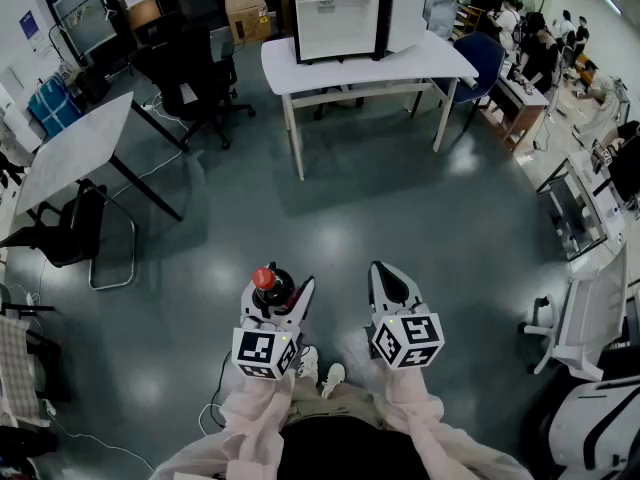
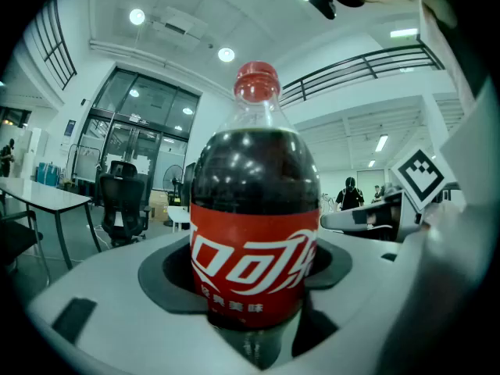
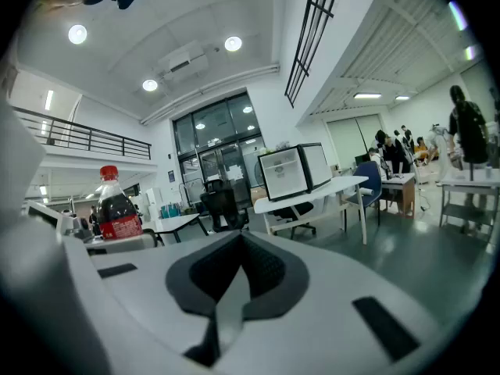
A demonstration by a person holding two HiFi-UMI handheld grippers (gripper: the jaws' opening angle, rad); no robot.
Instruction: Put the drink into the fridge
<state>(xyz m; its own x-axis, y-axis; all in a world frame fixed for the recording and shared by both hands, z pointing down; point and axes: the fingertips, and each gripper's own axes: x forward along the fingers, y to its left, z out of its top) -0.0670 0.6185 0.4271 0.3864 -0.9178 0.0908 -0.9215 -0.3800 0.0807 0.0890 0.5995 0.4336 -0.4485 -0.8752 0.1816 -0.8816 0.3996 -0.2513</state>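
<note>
carrying step: the left gripper (image 1: 278,296) grasps the bottle (image 1: 265,280) upright, the right gripper (image 1: 388,280) beside it is clenched and empty, and next the bottle must probably travel to the open fridge (image 1: 340,13) far ahead.

Bottle (image 2: 254,233) base hidden between jaws; distant people (image 1: 535,43) too small.

A glossy grey-green floor (image 1: 380,218) reflects round recessed ceiling lights (image 3: 76,33). A white rectangular table (image 1: 450,63) stands at the far end. Black office chairs (image 1: 190,73) and a pale grey desk (image 1: 75,153) are to the left. Tall dark-framed glass doors (image 3: 219,147) lie beyond.
</note>
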